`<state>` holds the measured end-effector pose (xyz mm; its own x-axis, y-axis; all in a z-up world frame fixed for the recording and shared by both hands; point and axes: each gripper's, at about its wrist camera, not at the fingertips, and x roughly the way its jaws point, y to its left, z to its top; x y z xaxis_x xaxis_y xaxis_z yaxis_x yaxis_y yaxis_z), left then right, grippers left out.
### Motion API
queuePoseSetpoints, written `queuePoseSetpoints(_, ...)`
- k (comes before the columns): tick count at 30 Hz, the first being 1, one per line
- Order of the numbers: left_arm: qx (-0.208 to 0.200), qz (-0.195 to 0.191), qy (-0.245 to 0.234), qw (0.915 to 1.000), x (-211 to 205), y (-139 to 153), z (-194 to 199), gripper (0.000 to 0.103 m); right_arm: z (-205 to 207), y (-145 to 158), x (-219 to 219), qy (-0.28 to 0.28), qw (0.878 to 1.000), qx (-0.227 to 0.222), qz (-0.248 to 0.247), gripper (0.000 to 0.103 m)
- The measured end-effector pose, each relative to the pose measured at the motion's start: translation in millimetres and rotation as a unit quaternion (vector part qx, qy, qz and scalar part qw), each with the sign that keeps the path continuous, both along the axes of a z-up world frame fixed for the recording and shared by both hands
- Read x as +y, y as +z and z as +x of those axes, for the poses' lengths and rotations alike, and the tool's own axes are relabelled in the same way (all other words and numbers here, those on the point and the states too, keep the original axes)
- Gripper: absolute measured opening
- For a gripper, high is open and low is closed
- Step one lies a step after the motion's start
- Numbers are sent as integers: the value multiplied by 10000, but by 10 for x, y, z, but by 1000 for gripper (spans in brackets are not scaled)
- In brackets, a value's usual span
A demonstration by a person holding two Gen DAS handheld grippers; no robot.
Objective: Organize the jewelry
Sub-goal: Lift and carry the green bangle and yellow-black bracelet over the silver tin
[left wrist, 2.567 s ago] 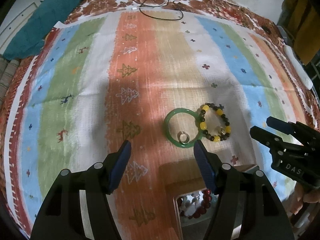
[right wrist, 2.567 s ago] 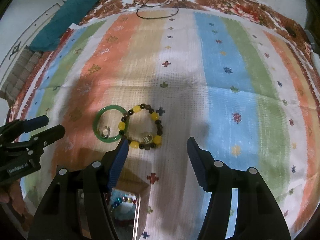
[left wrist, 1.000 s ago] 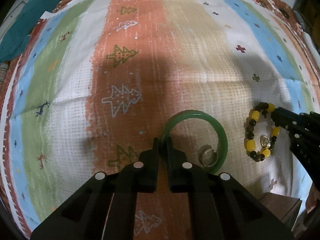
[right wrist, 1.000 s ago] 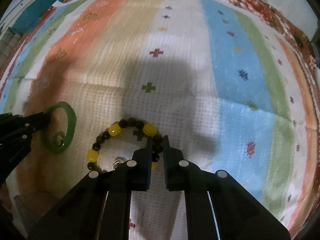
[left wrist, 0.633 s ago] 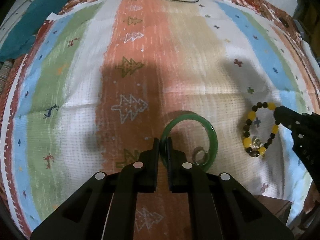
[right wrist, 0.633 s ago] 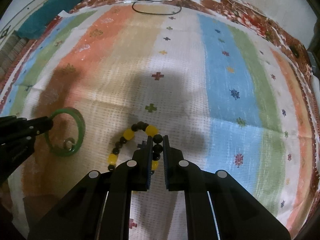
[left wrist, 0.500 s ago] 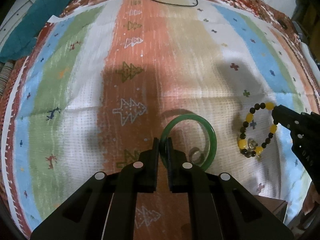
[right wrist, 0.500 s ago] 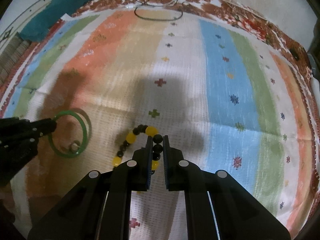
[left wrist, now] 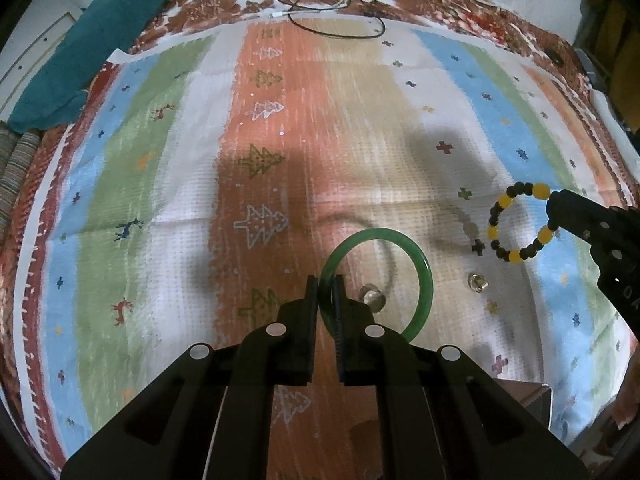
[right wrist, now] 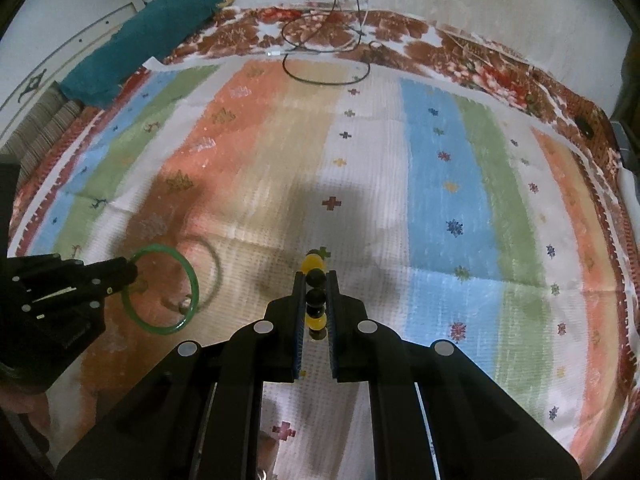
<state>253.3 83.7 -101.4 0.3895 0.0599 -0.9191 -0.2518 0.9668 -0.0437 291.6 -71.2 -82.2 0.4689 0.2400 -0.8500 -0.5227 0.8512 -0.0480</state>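
Observation:
My left gripper (left wrist: 326,282) is shut on the rim of a green bangle (left wrist: 424,276) and holds it above the striped cloth; it also shows in the right wrist view (right wrist: 192,276). My right gripper (right wrist: 314,280) is shut on a yellow-and-black bead bracelet (right wrist: 314,300), which hangs lifted at the right of the left wrist view (left wrist: 516,220). Two small silver rings lie on the cloth: one (left wrist: 372,296) seen through the bangle, one (left wrist: 478,282) to its right.
A brown jewelry box corner (left wrist: 528,396) sits at the lower right. A striped cloth (left wrist: 160,200) covers the surface. A black cable (left wrist: 332,20) loops at the far edge. A teal cloth (left wrist: 92,48) lies at the far left.
Both grippers closed on their pieces and lifted them off the cloth. The two silver rings stayed on the cloth, and both views pulled back and up.

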Motion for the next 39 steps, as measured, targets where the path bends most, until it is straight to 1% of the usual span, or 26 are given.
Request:
queuePoseSetpoints(6,-206,27,1,9998,-67,169,-101,7,-82,82,-44,1,9999,-27,117,11)
queuePoseSetpoints(16,-282,58,-11,9996,-110,255,-217,7,-210,136,-58,65,9999,-63,138,11)
queuePoseSetpoints(19,-341,76,-17,9994,-134,305,-254,7,-256,153,-72,106,9996,-2,255,11)
queuePoseSetpoints(29,-601,27,-54,9982,-196,513,-446,7,-441,239,-95,126,9996,-136,229,11)
queuePoseSetpoints(39,-822,125,-149,9964,-306,670,-647,7,-669,405,-160,222,9983,-330,415,11)
